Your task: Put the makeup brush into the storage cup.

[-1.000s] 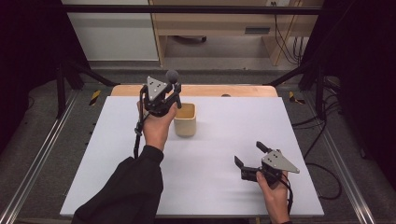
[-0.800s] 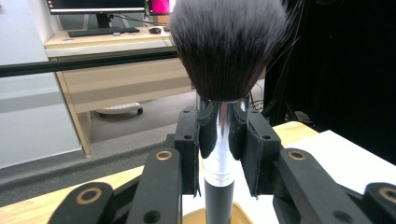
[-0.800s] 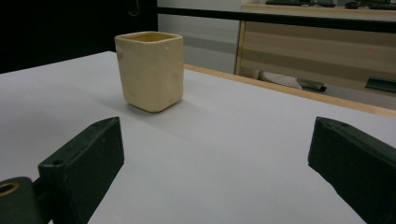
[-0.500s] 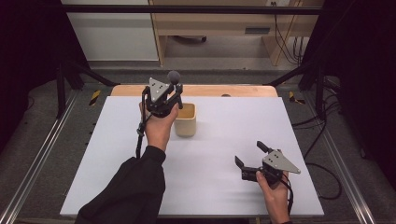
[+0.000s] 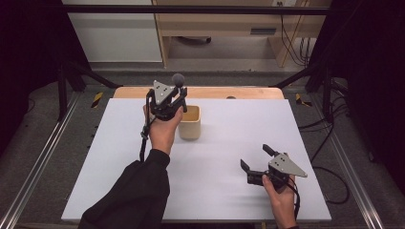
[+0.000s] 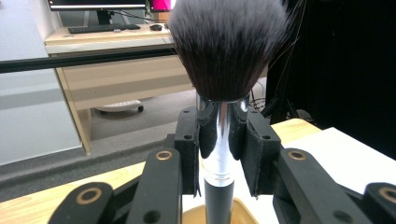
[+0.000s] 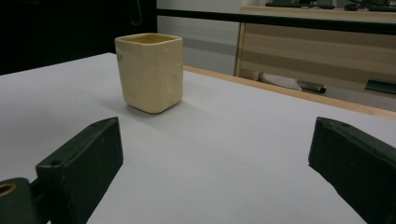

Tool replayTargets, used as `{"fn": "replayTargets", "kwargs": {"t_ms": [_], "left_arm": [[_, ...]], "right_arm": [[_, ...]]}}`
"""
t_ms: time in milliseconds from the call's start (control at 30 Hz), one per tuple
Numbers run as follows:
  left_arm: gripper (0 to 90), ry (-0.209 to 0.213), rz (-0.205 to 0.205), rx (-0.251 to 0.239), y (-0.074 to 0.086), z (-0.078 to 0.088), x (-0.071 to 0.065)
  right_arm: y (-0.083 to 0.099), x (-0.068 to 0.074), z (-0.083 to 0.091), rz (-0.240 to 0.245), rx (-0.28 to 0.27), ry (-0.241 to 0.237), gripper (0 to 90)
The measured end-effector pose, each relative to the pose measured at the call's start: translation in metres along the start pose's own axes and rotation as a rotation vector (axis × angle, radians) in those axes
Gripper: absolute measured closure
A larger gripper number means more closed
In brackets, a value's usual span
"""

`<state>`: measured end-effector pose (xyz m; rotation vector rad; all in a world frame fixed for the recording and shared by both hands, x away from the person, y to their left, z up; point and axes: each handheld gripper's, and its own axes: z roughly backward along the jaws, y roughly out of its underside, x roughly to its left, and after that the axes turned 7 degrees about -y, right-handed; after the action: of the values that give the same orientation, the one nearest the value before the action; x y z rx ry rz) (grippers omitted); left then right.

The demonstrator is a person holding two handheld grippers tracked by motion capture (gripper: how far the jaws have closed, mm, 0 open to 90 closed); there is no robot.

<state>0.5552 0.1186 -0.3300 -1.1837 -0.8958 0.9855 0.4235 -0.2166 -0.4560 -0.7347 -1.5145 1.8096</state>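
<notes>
High view | left claw (image 5: 173,98) grips brush (image 5: 178,79) | cup (image 5: 190,122) beside

high view overhead; both tool views low, share cup (image 7: 149,72).

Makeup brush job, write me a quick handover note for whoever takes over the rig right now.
Left gripper: shut on the chrome ferrule of the black-handled, dark-bristled makeup brush, held upright, bristles up, above the cream square ceramic cup.
Right gripper: open, holding nothing, low over the near right part of the white table, jaws aimed toward the cup.
Cup stands upright on the far middle of the table; what is inside cannot be seen.
Done: brush gripped and lined up over the cup.
Left, likely: lower the brush handle-first into the cup, then release.
</notes>
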Motion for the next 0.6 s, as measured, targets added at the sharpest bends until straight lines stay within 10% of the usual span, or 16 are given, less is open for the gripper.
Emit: {"fn": "replayTargets", "kwargs": {"t_ms": [600], "left_arm": [[70.2,0.015,-0.013,0.045,0.015,-0.003,-0.005]], "right_arm": [[0.0,-0.001,0.001,0.002,-0.001,0.002,3.4]]}}
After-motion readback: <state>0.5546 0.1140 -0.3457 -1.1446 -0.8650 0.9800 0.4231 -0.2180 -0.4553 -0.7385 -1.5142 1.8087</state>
